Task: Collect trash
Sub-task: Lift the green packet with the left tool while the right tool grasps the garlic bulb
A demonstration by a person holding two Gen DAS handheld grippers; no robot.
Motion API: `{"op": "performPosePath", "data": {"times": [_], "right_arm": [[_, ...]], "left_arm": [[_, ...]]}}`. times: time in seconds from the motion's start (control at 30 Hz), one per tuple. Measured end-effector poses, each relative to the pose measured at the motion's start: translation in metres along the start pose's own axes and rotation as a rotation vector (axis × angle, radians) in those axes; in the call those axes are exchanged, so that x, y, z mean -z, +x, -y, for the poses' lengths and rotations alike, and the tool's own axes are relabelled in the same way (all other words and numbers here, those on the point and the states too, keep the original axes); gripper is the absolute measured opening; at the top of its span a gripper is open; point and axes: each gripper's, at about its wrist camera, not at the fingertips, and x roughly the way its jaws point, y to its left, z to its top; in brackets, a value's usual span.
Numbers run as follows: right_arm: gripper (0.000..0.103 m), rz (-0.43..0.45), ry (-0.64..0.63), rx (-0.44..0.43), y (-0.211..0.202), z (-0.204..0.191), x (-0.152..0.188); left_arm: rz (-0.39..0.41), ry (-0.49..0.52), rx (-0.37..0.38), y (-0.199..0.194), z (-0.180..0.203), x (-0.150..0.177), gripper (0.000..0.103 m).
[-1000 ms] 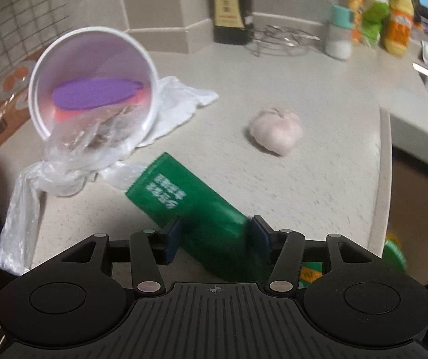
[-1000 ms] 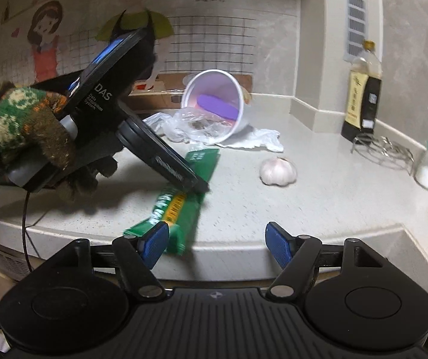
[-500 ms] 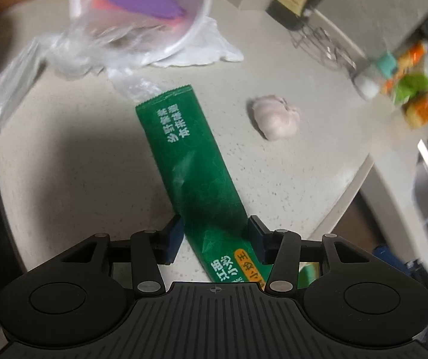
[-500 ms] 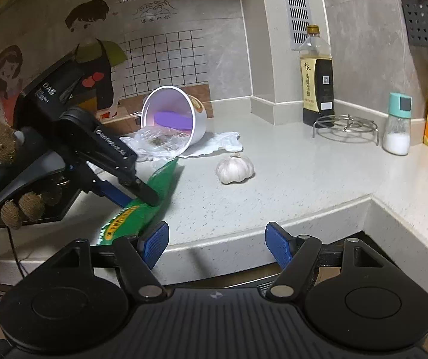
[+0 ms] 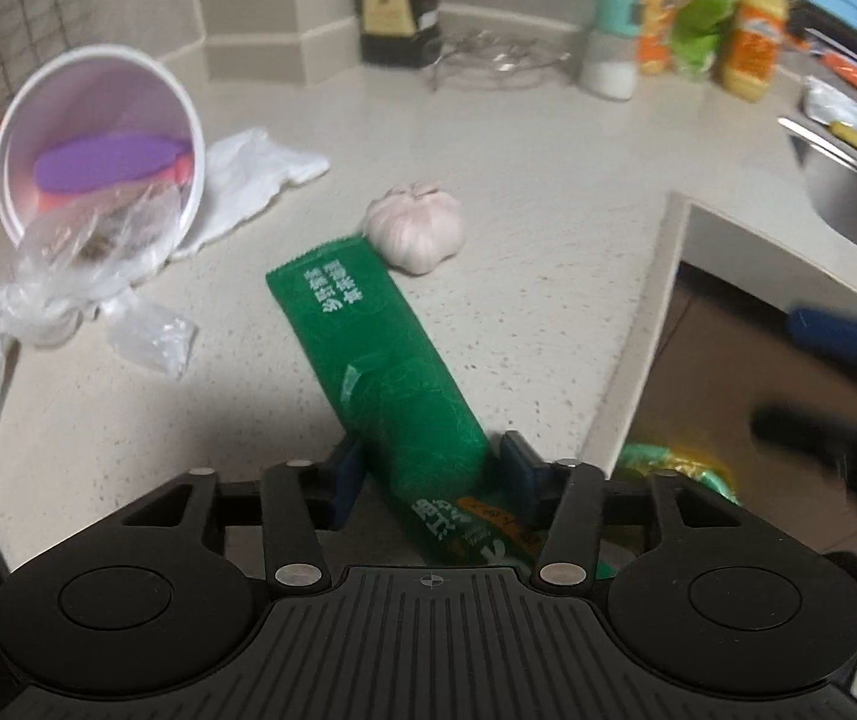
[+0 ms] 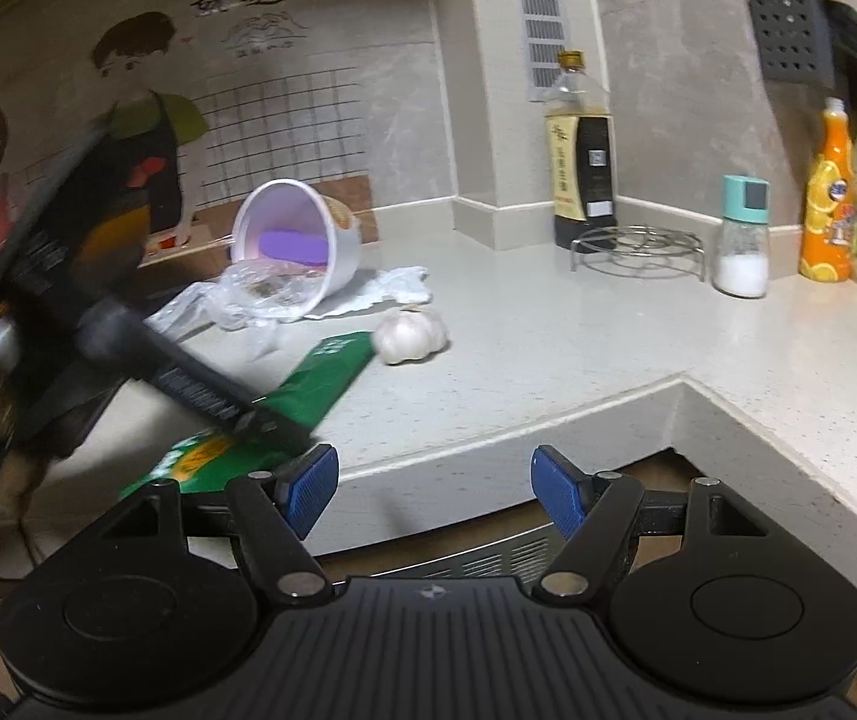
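At six o'clock in my left wrist view, my left gripper has its jaws closed on the near end of the green snack wrapper, which lies slanted across the counter with its far tip just beside the garlic bulb at twelve o'clock. My right gripper hangs off the counter edge, jaws wide apart and holding nothing. At ten o'clock a tipped white foam cup spills a clear plastic bag. My worry is that the thin, slick wrapper could slide out of the pinch if I lift fast. A sideways drag could nudge the garlic toward the counter edge, since the tip sits so close.
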Motion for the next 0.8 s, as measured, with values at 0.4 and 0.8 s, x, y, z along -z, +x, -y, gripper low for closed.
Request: {"op": "performPosePath", "data": {"times": [0.4,0.8], "right_arm": [[0.072,-0.062,0.052,-0.004,0.077,-0.009,-0.062],[0.052,-0.237,0.069,0.074,0.192,-0.038,-0.081]], "left_arm": [[0.158,-0.063,0.036,-0.055,-0.043,0.042,0.022],[0.198,-0.089,0.014,-0.078,-0.071,0.06,0.021]]}}
